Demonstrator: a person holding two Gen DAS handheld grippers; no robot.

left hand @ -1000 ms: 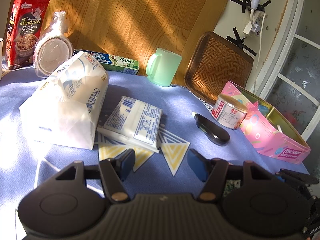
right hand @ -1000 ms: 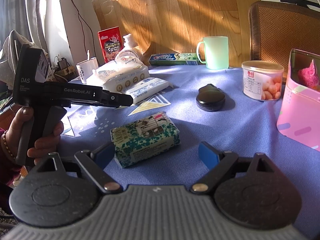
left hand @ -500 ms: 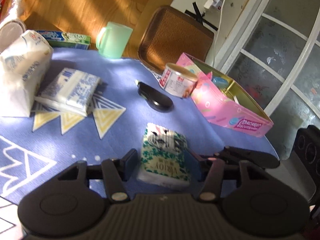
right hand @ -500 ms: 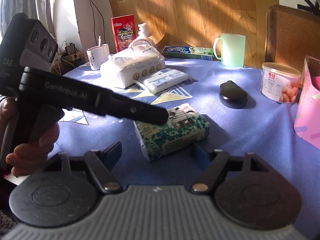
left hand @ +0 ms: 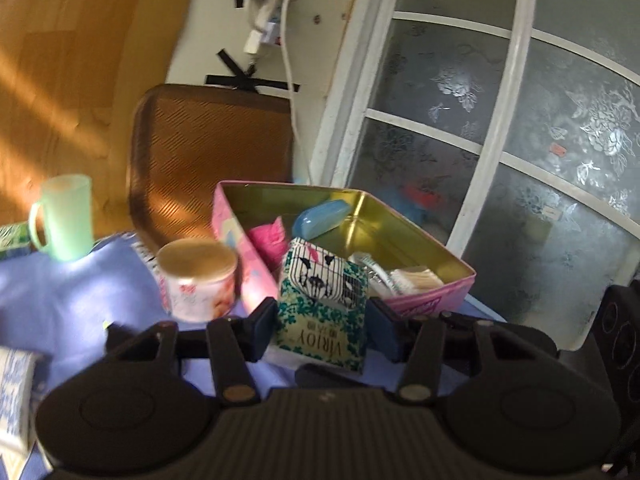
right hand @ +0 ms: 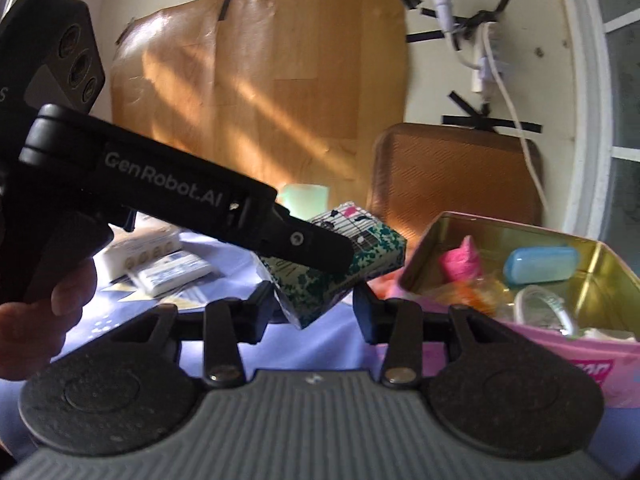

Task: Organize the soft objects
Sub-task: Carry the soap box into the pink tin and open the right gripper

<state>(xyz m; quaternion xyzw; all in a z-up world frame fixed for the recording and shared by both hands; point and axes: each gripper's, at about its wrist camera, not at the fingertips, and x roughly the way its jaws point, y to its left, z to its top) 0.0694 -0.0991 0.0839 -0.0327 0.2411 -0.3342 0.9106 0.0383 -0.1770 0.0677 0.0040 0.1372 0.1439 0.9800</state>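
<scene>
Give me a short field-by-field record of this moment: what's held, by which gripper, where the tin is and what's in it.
held item: green floral tissue pack, lifted off the table
holder: left gripper, fingers pressed on the pack's sides
right gripper: jaws closing, just below the pack, not seen gripping it
target: open pink tin, just beyond the pack
tin contents: blue case, pink soft item, white bits
nearby: round can, green mug

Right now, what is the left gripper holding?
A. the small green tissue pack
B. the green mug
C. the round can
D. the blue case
A: the left gripper has both pads pressed on the sides of the small green tissue pack, lifted in front of the pink tin.
</scene>
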